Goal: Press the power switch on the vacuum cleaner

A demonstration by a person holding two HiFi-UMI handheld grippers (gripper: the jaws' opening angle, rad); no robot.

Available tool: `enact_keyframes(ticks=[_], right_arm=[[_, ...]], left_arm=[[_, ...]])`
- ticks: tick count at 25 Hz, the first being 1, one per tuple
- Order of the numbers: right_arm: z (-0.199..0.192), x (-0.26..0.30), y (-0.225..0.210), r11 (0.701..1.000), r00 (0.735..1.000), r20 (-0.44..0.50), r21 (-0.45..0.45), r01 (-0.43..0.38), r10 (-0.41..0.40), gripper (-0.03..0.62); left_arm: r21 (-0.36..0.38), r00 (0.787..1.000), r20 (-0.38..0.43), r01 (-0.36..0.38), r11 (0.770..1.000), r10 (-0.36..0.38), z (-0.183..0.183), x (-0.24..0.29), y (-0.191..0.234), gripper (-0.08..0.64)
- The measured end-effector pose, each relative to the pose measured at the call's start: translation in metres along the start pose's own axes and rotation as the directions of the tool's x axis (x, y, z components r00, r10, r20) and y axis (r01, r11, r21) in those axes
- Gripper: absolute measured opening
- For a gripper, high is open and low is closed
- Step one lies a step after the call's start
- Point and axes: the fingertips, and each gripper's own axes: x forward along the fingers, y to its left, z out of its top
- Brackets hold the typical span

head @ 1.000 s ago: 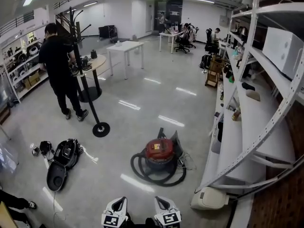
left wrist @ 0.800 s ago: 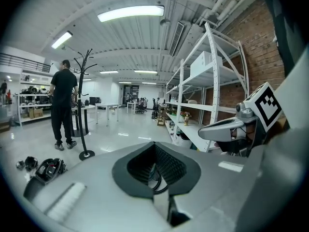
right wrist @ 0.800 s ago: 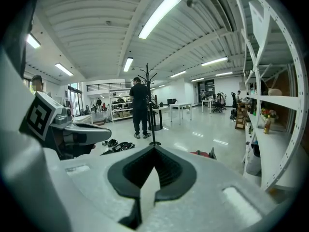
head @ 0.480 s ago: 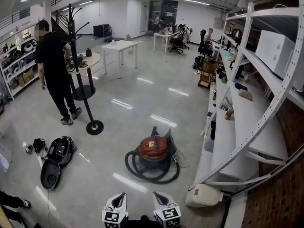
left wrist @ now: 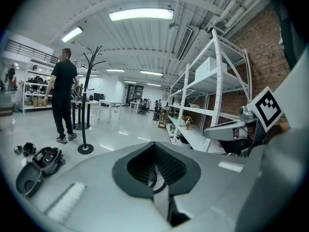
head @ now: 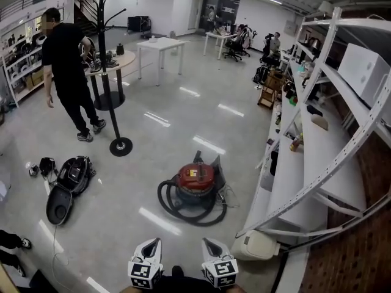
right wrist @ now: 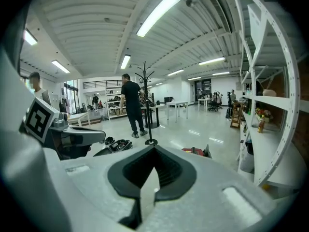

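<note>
One red vacuum cleaner point(head: 195, 177) on the floor, one hose point(head: 177, 211) coiled round it. Left of it: one black open case point(head: 64, 188), one coat stand point(head: 112, 72), one person point(head: 68, 60). Well short of it, left gripper point(head: 151, 249) and right gripper point(head: 211, 249), both pinched closed on nothing.

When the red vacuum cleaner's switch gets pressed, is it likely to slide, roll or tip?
The vacuum cleaner looks squat and wide, so tipping seems unlikely. It sits on a glossy floor, so a sideways push might scoot it. The thick hose coiled around its base would probably damp that.
</note>
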Motion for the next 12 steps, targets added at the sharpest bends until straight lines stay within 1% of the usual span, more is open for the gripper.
enact_keyframes(ticks=[3,8,12], right_arm=[[0.001,-0.006,-0.001,1.0,1.0,0.007,0.0,0.001,-0.001,-0.009],[-0.004,-0.009,0.006,1.0,1.0,0.003,0.001,-0.017,0.017,-0.009],[-0.004,-0.007,0.009,0.999,0.999,0.009,-0.012,-0.036,0.036,-0.009]], left_arm=[[0.006,1.0,0.005,-0.001,1.0,0.001,0.003,-0.003,-0.004,0.015],[0.029,1.0,-0.024,0.008,1.0,-0.007,-0.005,-0.009,-0.011,0.015],[0.039,0.999,-0.032,-0.01,0.999,0.011,-0.01,-0.015,-0.009,0.015]])
